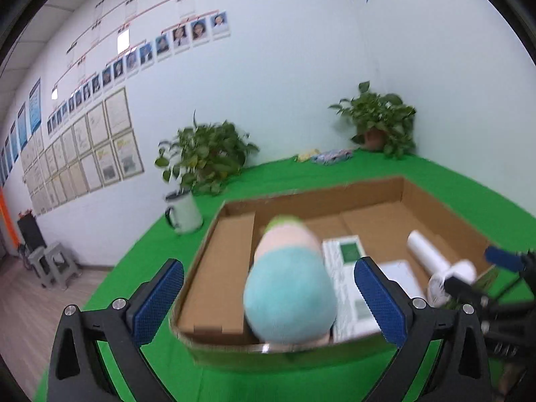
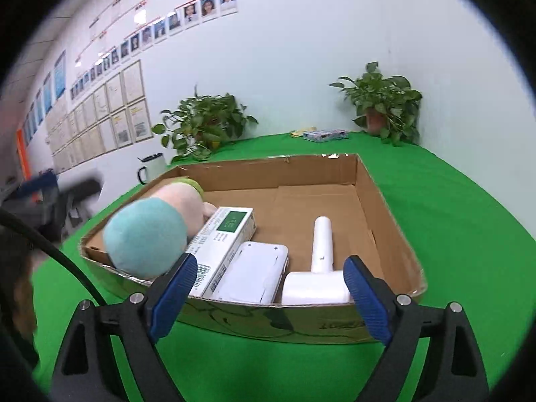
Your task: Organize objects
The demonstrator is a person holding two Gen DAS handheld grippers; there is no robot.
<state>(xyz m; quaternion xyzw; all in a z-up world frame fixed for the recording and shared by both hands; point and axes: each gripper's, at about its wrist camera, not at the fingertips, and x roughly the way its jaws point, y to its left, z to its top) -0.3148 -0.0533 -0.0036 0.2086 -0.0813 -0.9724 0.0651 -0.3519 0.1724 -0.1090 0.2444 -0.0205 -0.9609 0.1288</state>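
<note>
A shallow cardboard box (image 1: 315,194) lies on the green table. Its near left corner holds a plush toy (image 1: 288,294) in teal, pink and green. My left gripper (image 1: 271,301) is open just in front of the toy, and neither blue pad touches it. Beside the toy lie a white carton with a green label (image 2: 227,231), a flat white device (image 2: 254,271) and a white T-shaped handheld device (image 2: 321,244). My right gripper (image 2: 269,296) stands open at the box's (image 2: 268,171) near wall, with nothing between its fingers. The plush toy (image 2: 147,238) shows at its left.
A white mug (image 1: 184,214) stands left of the box near the table's left edge. Two potted plants (image 1: 204,154) (image 1: 378,117) and a patterned packet (image 1: 331,155) sit along the back. Grey stools (image 1: 53,264) stand on the floor at left.
</note>
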